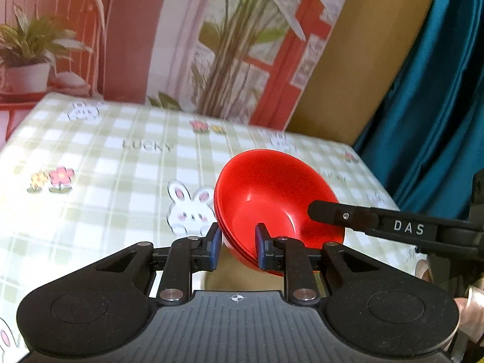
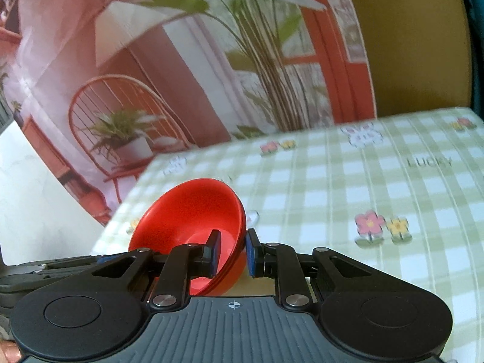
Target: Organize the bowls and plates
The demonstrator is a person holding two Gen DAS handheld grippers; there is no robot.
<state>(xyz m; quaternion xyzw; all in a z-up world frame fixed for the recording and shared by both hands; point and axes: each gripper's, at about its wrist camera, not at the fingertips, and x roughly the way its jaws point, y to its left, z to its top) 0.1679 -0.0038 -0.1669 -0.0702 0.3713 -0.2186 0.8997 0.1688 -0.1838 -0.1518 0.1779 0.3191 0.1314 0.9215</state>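
So both grippers are pinching the same stack of red bowls [image 1: 272, 199] from opposite sides; the left gripper [image 1: 237, 246] has its jaws nearly closed on the rim, one blue pad inside the top bowl and the other against the outside of the stack, so the rim edges sit right between its fingertips; you can count a few nested rims there, looks like three or so, hard to be sure. The right gripper [image 2: 232, 252] does the same on its side, jaws narrow, left pad inside the bowl, right pad on the outer wall; in the left wrist view its black finger reaches in over the far rim from the right.

The bowls are tilted in both views, open side leaning toward whichever camera is looking, and they sit just ahead of the fingertips over the near edge of the table [image 1: 99, 163]; can't tell if the bottom touches it. Beyond the grippers the checked cloth with bunnies and flowers runs back to a printed backdrop [image 1: 181, 36]; a teal curtain [image 1: 429, 90] hangs off to the left gripper's right.
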